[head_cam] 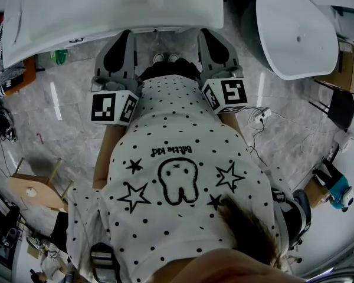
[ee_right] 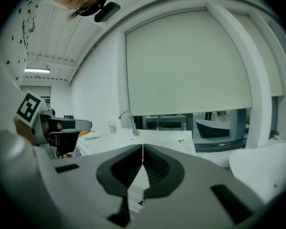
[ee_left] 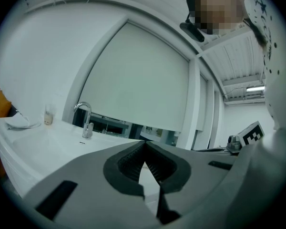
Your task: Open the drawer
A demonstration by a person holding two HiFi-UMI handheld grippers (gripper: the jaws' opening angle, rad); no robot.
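A white vanity counter [head_cam: 106, 10] with a sink fills the top of the head view. Its front is hidden under the counter's edge, so I see no drawer face or handle there. My left gripper [head_cam: 125, 37] and right gripper [head_cam: 207, 35] point side by side at the counter's near edge. Both are shut with nothing between the pads. In the left gripper view the jaws [ee_left: 144, 144] meet at the tips, with the counter [ee_left: 38, 142] and a chrome faucet [ee_left: 86, 118] beyond. The right gripper [ee_right: 142, 148] is likewise shut, facing the faucet [ee_right: 128, 120].
A white freestanding bathtub [head_cam: 301, 34] stands at the right of the vanity, its rim [ee_right: 262, 163] low at the right of the right gripper view. A small wooden stool [head_cam: 35, 190] and cables [head_cam: 259, 119] lie on the grey tiled floor. A small cup [ee_left: 48, 114] sits on the counter.
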